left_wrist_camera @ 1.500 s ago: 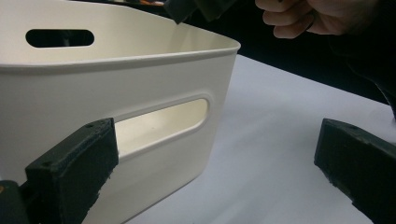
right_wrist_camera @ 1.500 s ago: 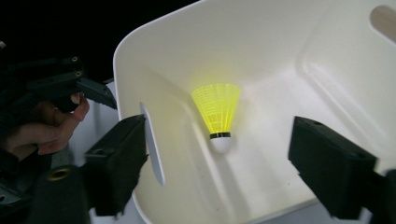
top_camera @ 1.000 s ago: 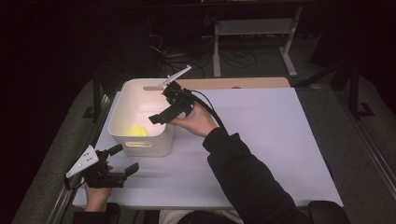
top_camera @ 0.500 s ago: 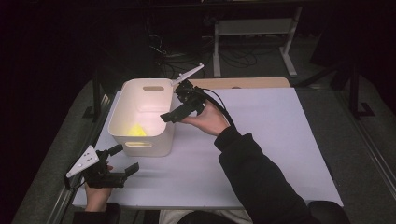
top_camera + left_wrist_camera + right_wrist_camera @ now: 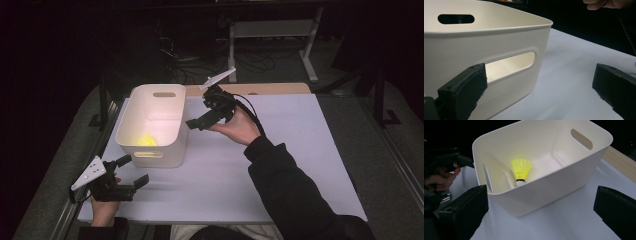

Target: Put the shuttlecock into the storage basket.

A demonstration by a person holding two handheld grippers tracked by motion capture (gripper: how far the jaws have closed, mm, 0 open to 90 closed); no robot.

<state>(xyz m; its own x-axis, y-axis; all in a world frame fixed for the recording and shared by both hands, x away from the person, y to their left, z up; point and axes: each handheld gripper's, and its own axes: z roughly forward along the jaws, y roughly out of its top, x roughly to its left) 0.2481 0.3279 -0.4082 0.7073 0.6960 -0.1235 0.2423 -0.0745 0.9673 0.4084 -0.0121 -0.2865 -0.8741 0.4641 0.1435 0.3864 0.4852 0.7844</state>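
While the right gripper (image 5: pixel 200 121) hangs in the air just beside the right-hand wall of the white bin (image 5: pixel 131 131), its jaws stand wide apart with nothing between them and nothing touching them. From the right gripper view those two black jaws frame the bin (image 5: pixel 554 183) from above and to one side, and the yellow shuttlecock (image 5: pixel 521 171) lies inside it, cork end down against the near wall, feathered skirt up. In the high view the shuttlecock (image 5: pixel 145 139) shows as a yellow patch on the bin floor toward the front-left corner.

Down at the near-left corner of the white table (image 5: pixel 300 145), the left gripper (image 5: pixel 136 171) sits low, close to the tabletop, held by the person's left hand (image 5: pixel 105 210). Its jaws are also spread wide and hold nothing. In the left gripper view they point at the front wall of the bin (image 5: pixel 506 32); one jaw lines up in front of the slot handle in that wall, the other stands over bare table, and whether the first jaw actually touches the bin cannot be told. The right hand (image 5: pixel 239 129) grips its tool from beneath, cable trailing over the sleeve
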